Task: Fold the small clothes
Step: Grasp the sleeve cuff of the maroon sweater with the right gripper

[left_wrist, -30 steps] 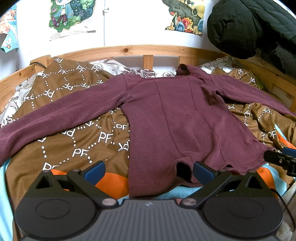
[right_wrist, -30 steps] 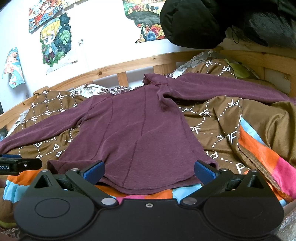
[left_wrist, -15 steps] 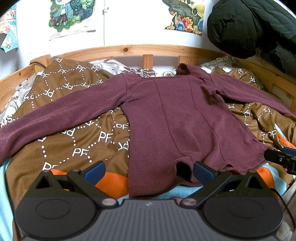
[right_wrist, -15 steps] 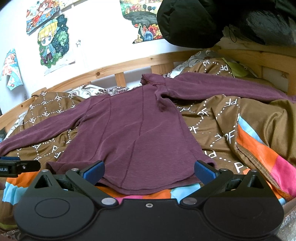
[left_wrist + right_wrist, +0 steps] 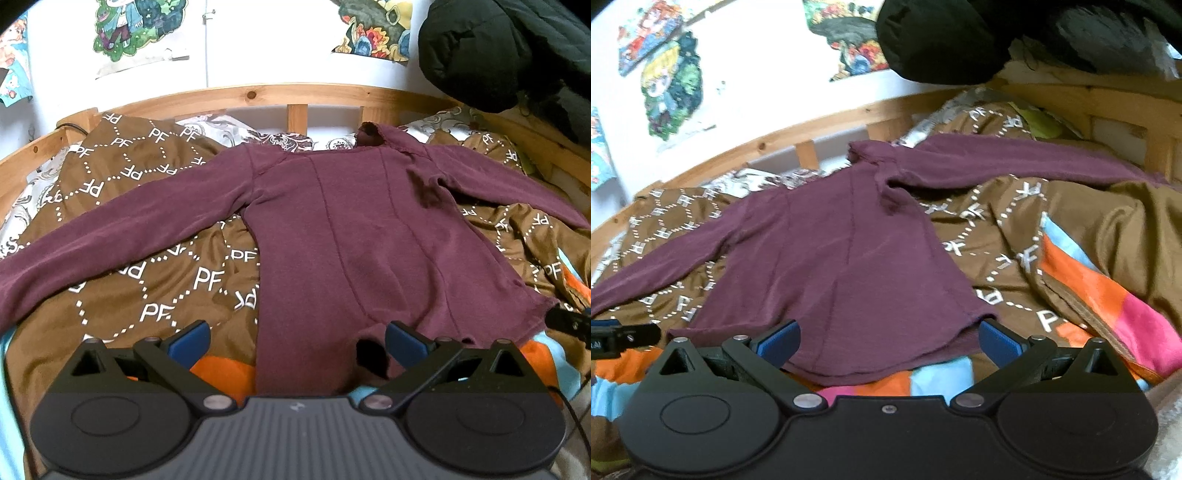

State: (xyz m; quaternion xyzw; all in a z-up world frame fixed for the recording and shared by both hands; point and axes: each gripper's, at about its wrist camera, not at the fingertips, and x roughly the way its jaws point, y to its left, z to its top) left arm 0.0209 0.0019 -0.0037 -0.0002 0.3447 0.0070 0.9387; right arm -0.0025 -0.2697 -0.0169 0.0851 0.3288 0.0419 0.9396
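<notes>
Currently, a maroon long-sleeved top (image 5: 343, 236) is seen spread flat on a brown patterned blanket (image 5: 155, 280) covering the bed, with its collar toward the wooden headboard rail (image 5: 258, 92) and its hem toward the near edge of the bed. Both sleeves are stretched outward, one toward the left side of the bed and one toward the right.

The left gripper (image 5: 295, 339) is held low and level over the near edge, pointed toward the headboard, its blue-padded jaws spread wide; the hem's left part lies between them, and nothing is gripped. The right gripper (image 5: 888, 341) is held in a similar low pose at the same edge, also with its jaws wide apart and the hem's right part between them, ungripped. The right view is slightly blurred.

A dark jacket (image 5: 509, 51) is seen hanging near the far right corner of the bed.
</notes>
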